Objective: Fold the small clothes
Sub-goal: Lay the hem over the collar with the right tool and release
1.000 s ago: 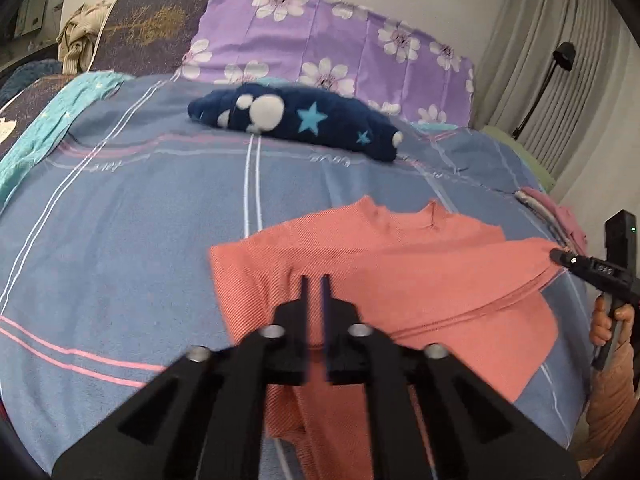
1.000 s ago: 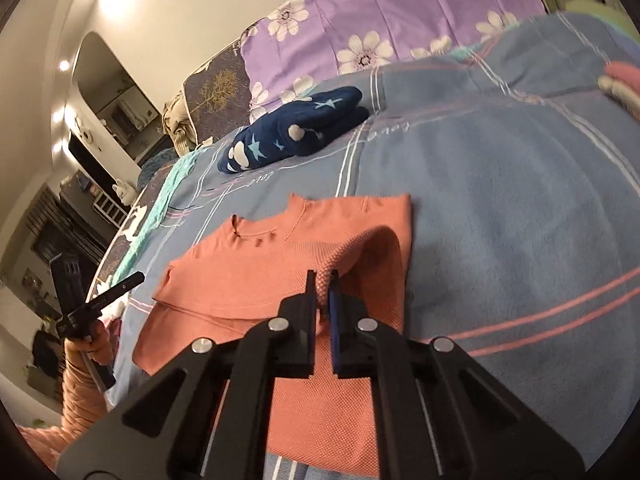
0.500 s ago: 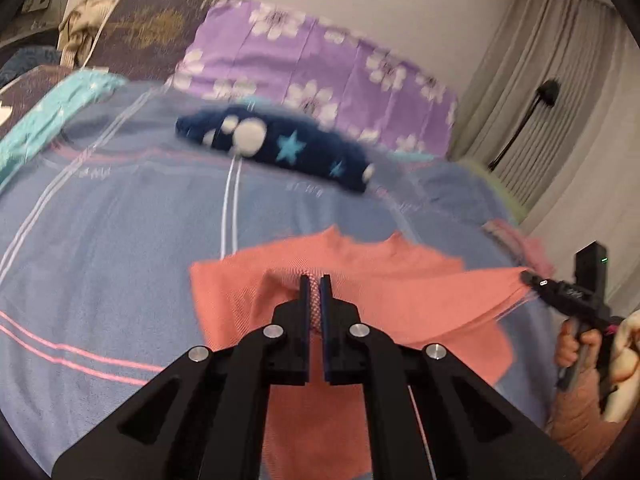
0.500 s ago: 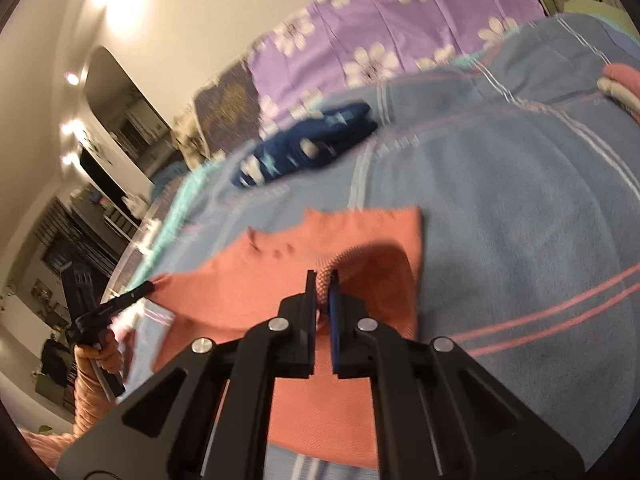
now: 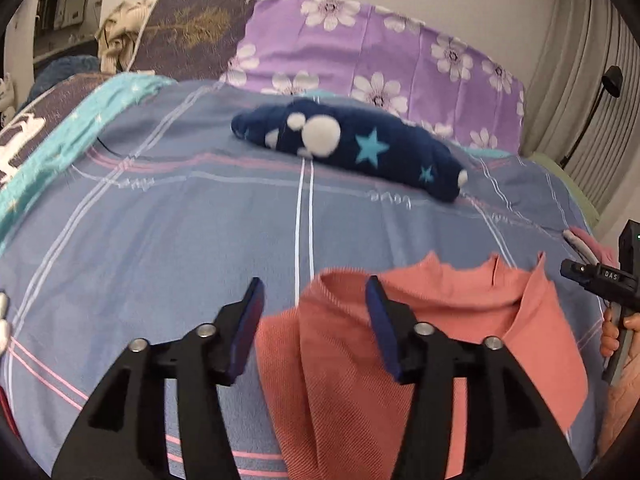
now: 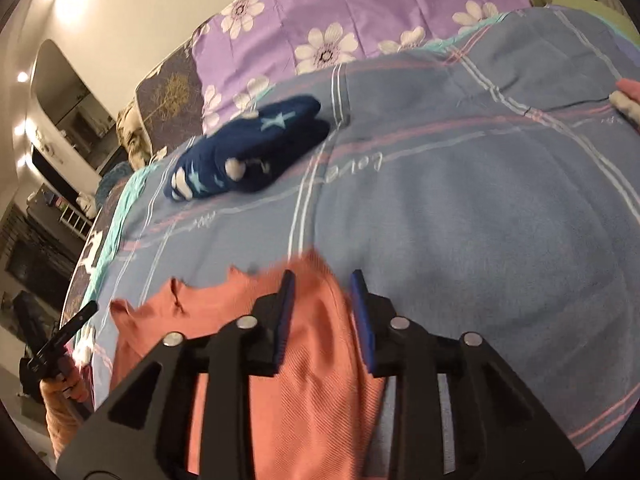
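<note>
Both tools just released, left tool (image 5: 312,312), right tool (image 6: 322,300), coral shirt (image 5: 440,360) dropped (folded narrower)

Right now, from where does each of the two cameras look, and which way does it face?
Left wrist: sits on the left tongs, looks down over the bed toward the pillows; shows its open blue pads above the salmon shirt, with the right tongs and hand at the right edge.
Right wrist: sits on the right tongs, same heading; shows its open pads above the shirt, left tongs far left.
Shared: shirt, navy star garment, blue checked cover, purple flowered pillow.
</note>
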Motion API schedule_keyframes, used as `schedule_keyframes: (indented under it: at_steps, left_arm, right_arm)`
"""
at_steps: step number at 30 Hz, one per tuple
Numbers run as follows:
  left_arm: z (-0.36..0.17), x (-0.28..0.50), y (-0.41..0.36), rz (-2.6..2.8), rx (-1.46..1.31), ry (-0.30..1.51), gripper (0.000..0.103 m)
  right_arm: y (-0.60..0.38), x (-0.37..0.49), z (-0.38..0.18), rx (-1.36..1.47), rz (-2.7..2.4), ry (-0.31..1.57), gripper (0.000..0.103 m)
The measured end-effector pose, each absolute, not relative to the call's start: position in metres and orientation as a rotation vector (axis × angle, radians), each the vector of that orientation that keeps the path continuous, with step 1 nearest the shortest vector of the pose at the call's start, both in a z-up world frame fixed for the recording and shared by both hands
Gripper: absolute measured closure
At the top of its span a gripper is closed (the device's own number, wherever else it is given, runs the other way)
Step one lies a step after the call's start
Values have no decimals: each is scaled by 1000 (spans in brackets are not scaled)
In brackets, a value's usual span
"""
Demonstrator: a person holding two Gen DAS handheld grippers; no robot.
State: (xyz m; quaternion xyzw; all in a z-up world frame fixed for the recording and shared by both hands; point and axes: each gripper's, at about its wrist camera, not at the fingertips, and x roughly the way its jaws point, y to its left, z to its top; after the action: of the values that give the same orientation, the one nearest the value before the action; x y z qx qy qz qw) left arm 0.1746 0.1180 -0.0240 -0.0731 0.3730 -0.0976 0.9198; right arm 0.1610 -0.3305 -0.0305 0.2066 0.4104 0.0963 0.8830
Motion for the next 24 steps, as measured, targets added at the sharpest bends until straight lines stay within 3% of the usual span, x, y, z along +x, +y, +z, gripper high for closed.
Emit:
schedule_keyframes:
  at_steps: [4, 7, 14, 16, 17, 18, 19, 24]
  left_arm:
    - [-44, 173, 122, -189, -71, 812, 45]
    - [-51, 175, 125, -210, -71, 834, 45]
    - [-53, 194, 118, -246, -42, 840, 45]
    - [-53, 201, 111, -247, -13, 835, 45]
    - [-53, 207, 108, -244, 4, 830, 56]
    - [-52, 212, 108, -245, -4, 828, 74]
    - [-52, 217, 111, -251, -35, 845, 103]
    - [-51, 225, 126, -235, -142, 851, 103]
  right_arm:
    - [-331, 161, -38, 334, 195, 871, 65]
    - [-326, 167, -38, 315, 247, 865, 51]
    - [-291, 195, -46, 186, 300, 901, 47]
    - [-284, 202, -48, 174, 313, 904, 70]
    - [-283, 203, -47, 182, 303, 905, 98]
    - [-287, 203, -44, 211, 286, 884, 98]
    - [-297, 200, -38, 268, 265, 845, 98]
    - [-319, 210, -47, 381, 254, 885, 98]
